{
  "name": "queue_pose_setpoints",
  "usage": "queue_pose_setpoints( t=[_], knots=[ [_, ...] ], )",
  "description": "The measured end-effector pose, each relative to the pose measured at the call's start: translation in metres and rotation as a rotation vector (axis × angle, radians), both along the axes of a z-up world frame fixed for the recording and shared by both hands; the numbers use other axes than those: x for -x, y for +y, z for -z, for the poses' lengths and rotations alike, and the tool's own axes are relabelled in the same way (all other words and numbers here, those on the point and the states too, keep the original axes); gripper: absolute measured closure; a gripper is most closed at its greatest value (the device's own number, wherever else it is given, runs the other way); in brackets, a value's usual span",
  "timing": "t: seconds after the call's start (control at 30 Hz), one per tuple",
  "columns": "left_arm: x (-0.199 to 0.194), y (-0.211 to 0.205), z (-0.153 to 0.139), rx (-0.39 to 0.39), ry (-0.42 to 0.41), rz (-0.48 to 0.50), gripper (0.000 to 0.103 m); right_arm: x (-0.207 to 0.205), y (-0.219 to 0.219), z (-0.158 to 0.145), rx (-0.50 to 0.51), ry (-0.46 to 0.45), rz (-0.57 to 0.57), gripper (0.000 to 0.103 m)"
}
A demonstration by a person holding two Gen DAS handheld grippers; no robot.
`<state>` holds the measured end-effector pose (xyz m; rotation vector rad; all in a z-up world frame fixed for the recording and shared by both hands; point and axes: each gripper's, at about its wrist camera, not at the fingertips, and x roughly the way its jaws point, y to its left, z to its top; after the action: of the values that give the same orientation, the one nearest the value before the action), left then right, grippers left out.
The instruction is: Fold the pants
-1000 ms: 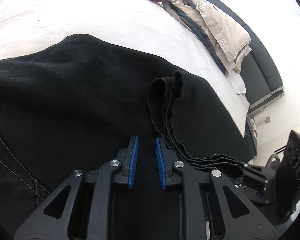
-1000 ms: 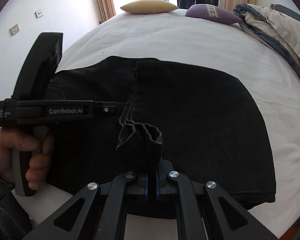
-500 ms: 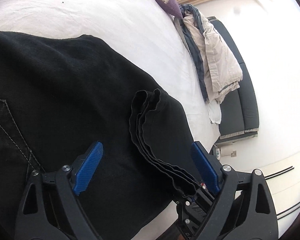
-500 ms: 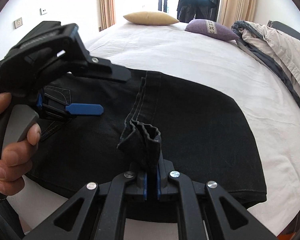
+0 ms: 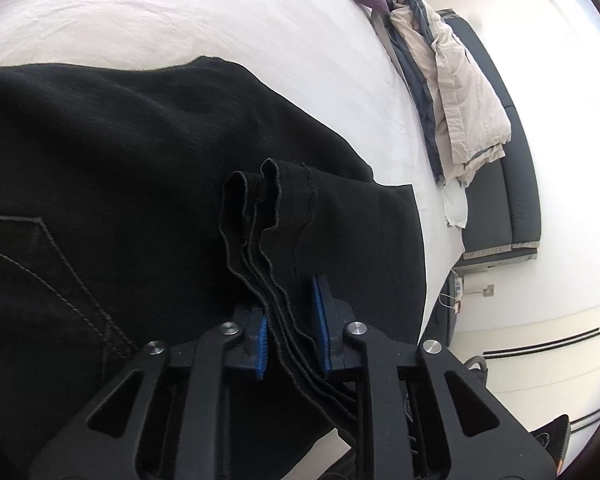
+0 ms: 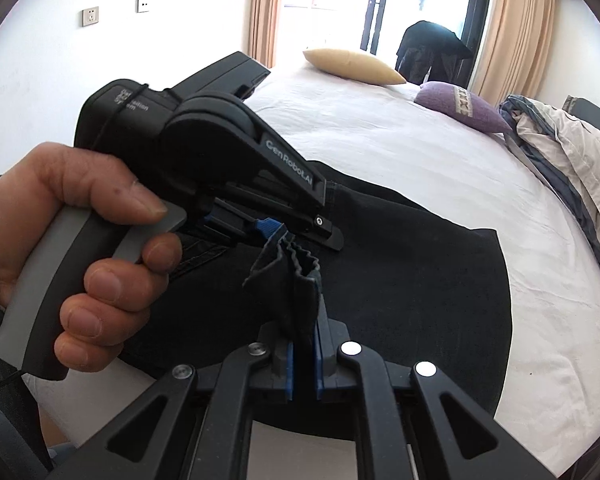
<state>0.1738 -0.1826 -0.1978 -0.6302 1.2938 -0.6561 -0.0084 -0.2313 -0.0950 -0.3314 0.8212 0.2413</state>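
Black pants (image 5: 120, 168) lie spread on a white bed (image 5: 220, 20), with the leg hems folded back on top. My left gripper (image 5: 292, 320) has closed around the stacked hem edges (image 5: 276, 240), its blue pads on either side of the layers. My right gripper (image 6: 304, 360) is shut on the same bunch of hem layers (image 6: 296, 276) and holds it raised above the pants (image 6: 420, 272). The left gripper (image 6: 284, 228) shows in the right wrist view, held by a hand (image 6: 80, 232), its tips at the bunch.
A yellow pillow (image 6: 352, 66) and a purple pillow (image 6: 460, 108) lie at the head of the bed. Beige and blue bedding (image 5: 452, 80) is piled at the bed's edge beside a dark sofa (image 5: 516, 184). A dark garment hangs by the window (image 6: 432, 48).
My left gripper opened wide, moved right onto the stacked hems, and closed around them. My right gripper kept its hold and lifted the bunch a little.
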Motion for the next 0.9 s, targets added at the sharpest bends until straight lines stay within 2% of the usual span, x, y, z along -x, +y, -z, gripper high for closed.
queue_pose_setpoints(
  t=[0.1, 0.4, 0.57, 0.77, 0.9],
  knots=[
    [-0.004, 0.016, -0.006, -0.039, -0.032, 0.015, 0.094, -0.002, 0.015, 0.002, 0.010, 0.007, -0.032, 0.094],
    [-0.009, 0.044, -0.013, -0.162, -0.073, 0.033, 0.094, -0.018, 0.048, 0.022, 0.063, 0.056, -0.095, 0.094],
    [-0.007, 0.052, -0.012, -0.193, -0.090, 0.042, 0.094, -0.023, 0.056, 0.032, 0.079, 0.084, -0.107, 0.092],
    [0.001, 0.044, -0.020, -0.210, -0.132, 0.051, 0.093, -0.039, 0.045, 0.042, 0.073, 0.112, -0.101, 0.090],
    [0.004, 0.040, -0.027, -0.231, -0.153, 0.059, 0.091, -0.033, 0.043, 0.045, 0.033, 0.130, -0.085, 0.090]
  ],
)
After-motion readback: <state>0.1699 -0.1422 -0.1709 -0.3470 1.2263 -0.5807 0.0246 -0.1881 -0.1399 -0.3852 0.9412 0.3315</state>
